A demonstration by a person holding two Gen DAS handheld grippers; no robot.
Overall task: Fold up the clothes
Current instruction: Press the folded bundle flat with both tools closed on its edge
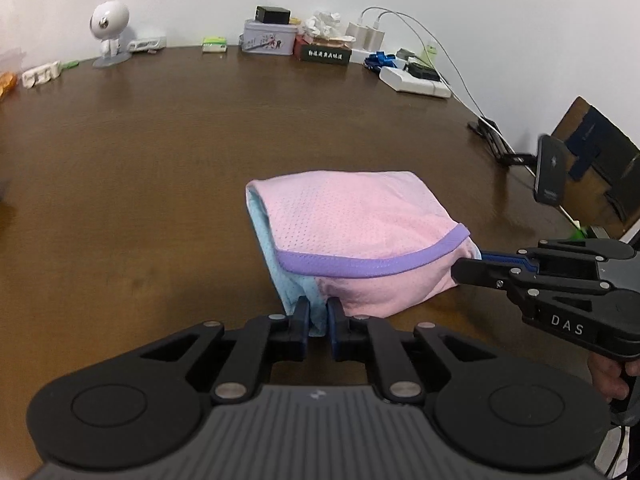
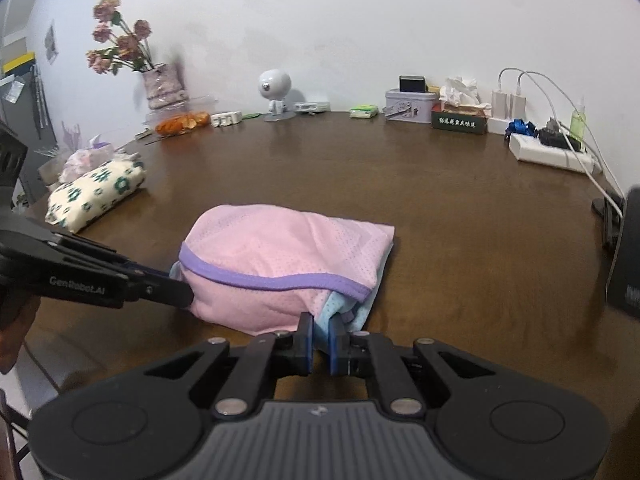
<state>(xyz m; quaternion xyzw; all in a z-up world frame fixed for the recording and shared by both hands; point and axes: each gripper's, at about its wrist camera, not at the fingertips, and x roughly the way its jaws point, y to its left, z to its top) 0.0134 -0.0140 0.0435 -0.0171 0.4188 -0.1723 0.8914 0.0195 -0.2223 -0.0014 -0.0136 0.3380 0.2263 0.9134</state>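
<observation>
Right now the pink garment (image 1: 352,232) lies partly folded near the middle of the brown table (image 1: 160,160), its purple trim (image 1: 372,264) curving across the top layer.

At about seven o'clock of the cloth in the left wrist view, the left gripper (image 1: 319,316) has its jaws nearly closed, pinching the pale blue corner. That pinch looks thin, so a sideways tug could pull the mesh free and let the layer drop back crooked.

Toward three o'clock in the same view, the right gripper (image 1: 466,266) is likewise almost shut on the opposite corner; in its own view the blue edge sits between its pads (image 2: 320,340). How many layers each grip has caught is hard to tell. If only one layer is held, the fold may split open.

Uneven pulling by the two hands risks twisting the trim and dragging the whole bundle across the wood.
</observation>
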